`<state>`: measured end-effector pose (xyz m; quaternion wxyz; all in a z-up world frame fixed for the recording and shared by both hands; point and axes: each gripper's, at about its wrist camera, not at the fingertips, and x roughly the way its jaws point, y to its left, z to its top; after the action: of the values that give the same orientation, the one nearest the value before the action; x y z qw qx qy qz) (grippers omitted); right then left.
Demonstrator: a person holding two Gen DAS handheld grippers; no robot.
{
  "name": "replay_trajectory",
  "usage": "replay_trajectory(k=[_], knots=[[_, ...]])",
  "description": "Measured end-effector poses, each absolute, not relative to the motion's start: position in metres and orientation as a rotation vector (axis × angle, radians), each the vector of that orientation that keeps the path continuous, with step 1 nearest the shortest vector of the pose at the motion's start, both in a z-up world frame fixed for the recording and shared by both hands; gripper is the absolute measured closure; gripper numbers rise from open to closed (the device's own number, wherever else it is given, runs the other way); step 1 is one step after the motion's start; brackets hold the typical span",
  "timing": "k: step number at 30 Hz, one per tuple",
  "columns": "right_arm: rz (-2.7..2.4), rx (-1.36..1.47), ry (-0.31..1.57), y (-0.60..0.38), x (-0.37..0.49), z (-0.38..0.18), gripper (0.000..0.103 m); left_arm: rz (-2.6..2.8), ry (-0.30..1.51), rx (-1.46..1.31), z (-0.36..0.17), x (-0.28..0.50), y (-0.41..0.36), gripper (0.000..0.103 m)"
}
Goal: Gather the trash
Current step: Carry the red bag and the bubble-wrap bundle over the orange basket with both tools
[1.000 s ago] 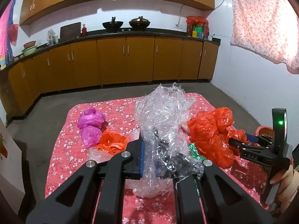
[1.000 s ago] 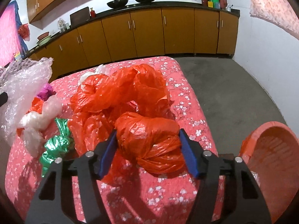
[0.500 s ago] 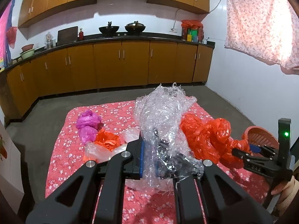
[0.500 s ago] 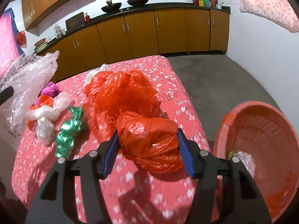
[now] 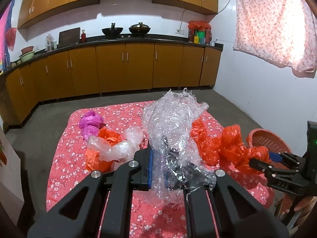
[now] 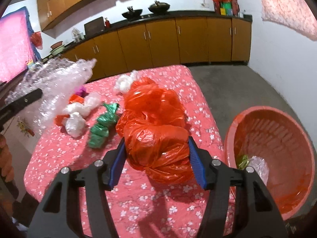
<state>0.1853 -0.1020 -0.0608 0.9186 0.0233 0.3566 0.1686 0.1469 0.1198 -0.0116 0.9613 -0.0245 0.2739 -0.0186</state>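
The right gripper [image 6: 156, 158] is clamping a crumpled orange bag [image 6: 158, 150] just beside the red basket [image 6: 297, 202], likely for dropping in; the left gripper [image 5: 158, 170] is pinching clear wrap [image 5: 172, 127] tight, farther from the basket.

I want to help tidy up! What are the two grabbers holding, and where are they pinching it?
The left hand-held gripper pinches crinkly clear plastic wrap near its bottom. The right hand-held gripper squeezes a crumpled orange plastic bag across its sides.
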Motion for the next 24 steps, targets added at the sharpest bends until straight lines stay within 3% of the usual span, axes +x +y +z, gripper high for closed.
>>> replay_trajectory(k=[13, 24], knots=[[0.385, 0.062, 0.65, -0.094, 0.158, -0.027, 0.045, -0.054, 0.551, -0.051, -0.007, 0.135, 0.121, 0.095], [0.118, 0.115, 0.618, -0.157, 0.152, -0.018, 0.045, -0.131, 0.536, -0.034, 0.0, 0.136, 0.092, 0.095]])
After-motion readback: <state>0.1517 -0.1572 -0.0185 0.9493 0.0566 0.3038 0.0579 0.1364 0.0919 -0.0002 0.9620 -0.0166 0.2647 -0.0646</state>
